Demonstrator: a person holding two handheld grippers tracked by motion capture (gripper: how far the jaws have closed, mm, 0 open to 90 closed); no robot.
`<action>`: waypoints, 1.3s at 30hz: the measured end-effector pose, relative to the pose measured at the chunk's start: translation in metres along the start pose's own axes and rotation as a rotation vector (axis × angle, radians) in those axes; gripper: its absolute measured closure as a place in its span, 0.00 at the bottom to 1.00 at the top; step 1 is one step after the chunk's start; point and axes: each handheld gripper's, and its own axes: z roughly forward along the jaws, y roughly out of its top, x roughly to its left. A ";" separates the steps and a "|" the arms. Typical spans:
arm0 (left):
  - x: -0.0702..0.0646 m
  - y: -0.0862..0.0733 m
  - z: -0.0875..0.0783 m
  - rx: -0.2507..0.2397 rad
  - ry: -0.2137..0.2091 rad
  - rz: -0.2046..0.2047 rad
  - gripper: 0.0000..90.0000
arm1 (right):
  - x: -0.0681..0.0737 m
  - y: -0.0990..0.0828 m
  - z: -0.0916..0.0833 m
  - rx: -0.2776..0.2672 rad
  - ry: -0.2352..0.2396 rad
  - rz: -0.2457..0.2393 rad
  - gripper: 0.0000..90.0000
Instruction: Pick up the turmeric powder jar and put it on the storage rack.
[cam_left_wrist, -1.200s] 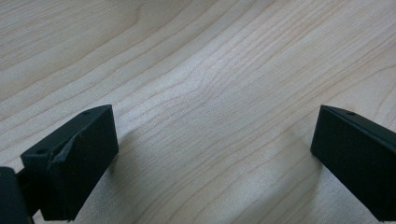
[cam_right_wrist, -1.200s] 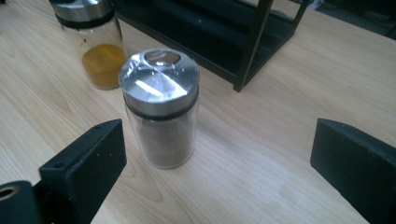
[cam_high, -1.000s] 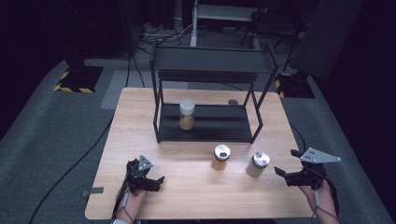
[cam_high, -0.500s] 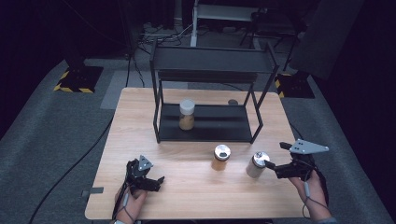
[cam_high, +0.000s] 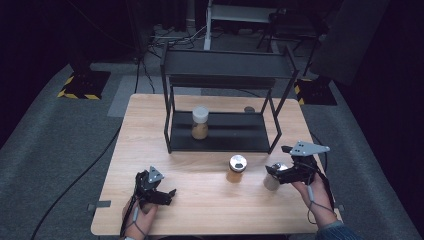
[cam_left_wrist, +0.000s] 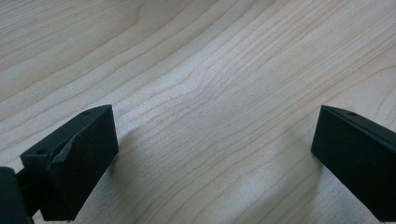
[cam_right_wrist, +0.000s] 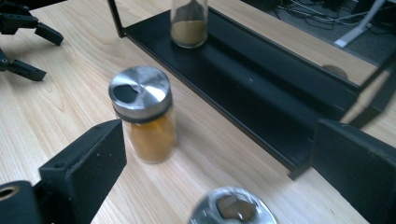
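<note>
Three spice jars are in view. A white-capped jar (cam_high: 200, 123) (cam_right_wrist: 189, 21) of brown powder stands on the lower shelf of the black rack (cam_high: 220, 132). A steel-lidded jar of orange spice (cam_high: 236, 169) (cam_right_wrist: 142, 116) stands on the table in front of the rack. A second steel-lidded jar (cam_high: 271, 179) (cam_right_wrist: 232, 208) stands to its right, its blurred lid low between the jaws of my right gripper (cam_high: 278, 170) (cam_right_wrist: 219, 147). Those jaws stand wide apart, so the gripper is open around that jar. My left gripper (cam_high: 167, 195) (cam_left_wrist: 215, 140) rests open on bare wood at the front left.
The wooden table (cam_high: 145, 130) holds the two-tier black rack at its back centre. Dark carpeted floor with cables surrounds the table. In the right gripper view the left gripper (cam_right_wrist: 23, 28) lies far off at the upper left.
My right gripper has moved left from the table's right edge up to the right-hand steel-lidded jar, which now sits between its jaws. The left gripper has stayed put.
</note>
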 end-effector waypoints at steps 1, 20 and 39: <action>0.000 0.000 0.000 0.000 0.000 0.000 0.00 | 0.001 0.002 0.002 0.000 0.004 -0.004 0.04; 0.000 0.000 0.000 0.000 0.001 0.001 0.00 | 0.015 0.032 0.040 -0.013 0.065 -0.027 0.04; -0.001 0.000 0.000 0.000 0.001 -0.001 0.00 | 0.035 0.038 0.080 0.050 0.062 -0.022 0.06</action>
